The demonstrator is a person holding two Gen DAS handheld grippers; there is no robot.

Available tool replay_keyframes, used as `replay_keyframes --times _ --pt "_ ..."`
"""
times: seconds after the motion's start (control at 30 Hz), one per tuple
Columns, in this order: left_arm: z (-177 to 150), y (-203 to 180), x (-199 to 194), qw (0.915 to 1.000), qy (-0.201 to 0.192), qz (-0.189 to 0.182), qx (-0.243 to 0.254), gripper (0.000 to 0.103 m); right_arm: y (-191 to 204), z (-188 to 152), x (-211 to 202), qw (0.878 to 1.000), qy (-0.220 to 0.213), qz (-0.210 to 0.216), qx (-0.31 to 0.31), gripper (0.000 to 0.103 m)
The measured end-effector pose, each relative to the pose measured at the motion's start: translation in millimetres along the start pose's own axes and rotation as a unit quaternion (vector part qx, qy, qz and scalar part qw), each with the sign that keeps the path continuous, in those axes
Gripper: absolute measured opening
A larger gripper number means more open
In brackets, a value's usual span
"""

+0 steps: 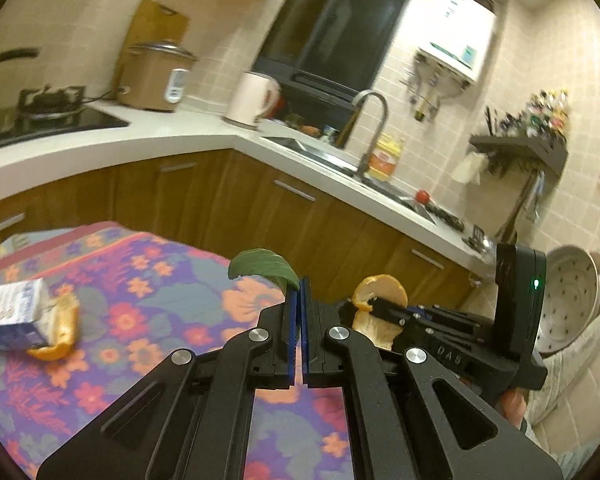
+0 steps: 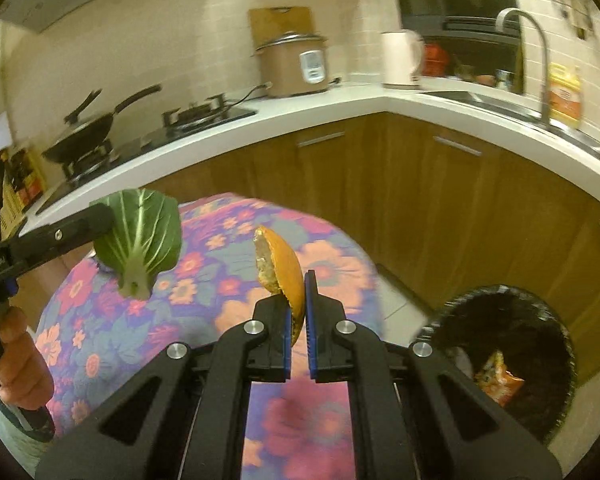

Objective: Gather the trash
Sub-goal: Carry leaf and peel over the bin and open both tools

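Observation:
My left gripper is shut on a green vegetable leaf, held above the flowered tablecloth. The same leaf shows in the right wrist view, pinched by the left gripper. My right gripper is shut on an orange peel; it also shows in the left wrist view at the right gripper. A milk carton and a second orange peel lie on the table at left. A black-lined trash bin with a wrapper inside stands low right.
A white counter with wooden cabinets wraps behind the table. On it stand a rice cooker, a kettle, a stove with a pan, and a sink with a faucet. A steamer pot stands far right.

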State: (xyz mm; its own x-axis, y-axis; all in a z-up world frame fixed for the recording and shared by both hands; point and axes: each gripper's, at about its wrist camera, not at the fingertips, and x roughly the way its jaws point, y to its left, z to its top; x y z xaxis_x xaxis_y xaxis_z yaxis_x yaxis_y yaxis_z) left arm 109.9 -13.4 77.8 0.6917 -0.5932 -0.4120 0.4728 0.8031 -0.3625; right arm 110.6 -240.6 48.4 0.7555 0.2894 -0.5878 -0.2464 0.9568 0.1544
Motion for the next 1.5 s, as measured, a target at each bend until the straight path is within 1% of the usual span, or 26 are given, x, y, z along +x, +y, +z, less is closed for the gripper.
replay_keyframes --times 0.17,0.3,0.4,0.57,0.73,0.8,0.9,1.1,1.13,1.17,1.2,1.23,1.37,1.5 --pt "-2.2 -41.4 29.1 0.9992 0.023 -0.019 0.027 0.000 -59.0 -4.8 -28.5 0.998 -0.018 -0.032 0.045 0.004" --pt "-7.8 -80.1 64.2 0.9968 0.049 -0.038 0.051 0.000 -104.5 -14.9 -41.1 0.995 -0.018 -0.057 0.082 0.004" --pt "-14.0 -105.4 92.3 0.9942 0.069 -0.053 0.063 0.000 -133.9 -26.3 -42.5 0.991 -0.007 -0.074 0.109 0.004" --pt "-31.1 -138.9 143.0 0.9878 0.114 -0.070 0.080 0.000 -178.7 -49.6 -27.5 0.980 0.032 -0.131 0.147 0.004" --pt "-49.8 -159.0 191.5 0.9788 0.164 -0.073 0.099 0.000 -218.1 -68.9 -8.1 0.967 0.070 -0.149 0.195 0.004" --pt "-56.9 -163.4 209.5 0.9750 0.181 -0.069 0.108 0.000 -225.6 -73.9 -3.2 0.964 0.079 -0.151 0.203 0.004" --pt "-63.4 -164.5 226.6 0.9715 0.199 -0.068 0.109 0.000 -235.0 -80.6 5.5 0.961 0.090 -0.147 0.214 0.004" --pt "-70.0 -161.5 239.0 0.9694 0.214 -0.058 0.104 0.001 -239.3 -85.8 8.1 0.961 0.093 -0.136 0.223 0.004" --pt "-70.0 -161.8 238.9 0.9693 0.216 -0.058 0.103 0.009 -239.9 -86.2 8.3 0.961 0.094 -0.134 0.224 0.004" --pt "-70.0 -160.5 238.6 0.9686 0.219 -0.063 0.098 0.014 -240.0 -86.2 8.5 0.960 0.097 -0.132 0.228 0.005" --pt "-69.8 -160.5 237.8 0.9690 0.218 -0.065 0.096 0.023 -240.2 -86.8 8.7 0.959 0.098 -0.131 0.229 0.005" --pt "-69.2 -162.9 237.3 0.9695 0.216 -0.063 0.096 0.028 -240.0 -87.5 8.7 0.959 0.100 -0.129 0.231 0.006" --pt "-66.3 -157.5 227.9 0.9705 0.213 -0.068 0.089 0.032 -235.5 -86.9 6.8 0.960 0.102 -0.125 0.230 0.014" --pt "-62.2 -150.6 212.7 0.9733 0.202 -0.069 0.084 0.034 -228.9 -84.2 4.3 0.961 0.097 -0.123 0.227 0.016"
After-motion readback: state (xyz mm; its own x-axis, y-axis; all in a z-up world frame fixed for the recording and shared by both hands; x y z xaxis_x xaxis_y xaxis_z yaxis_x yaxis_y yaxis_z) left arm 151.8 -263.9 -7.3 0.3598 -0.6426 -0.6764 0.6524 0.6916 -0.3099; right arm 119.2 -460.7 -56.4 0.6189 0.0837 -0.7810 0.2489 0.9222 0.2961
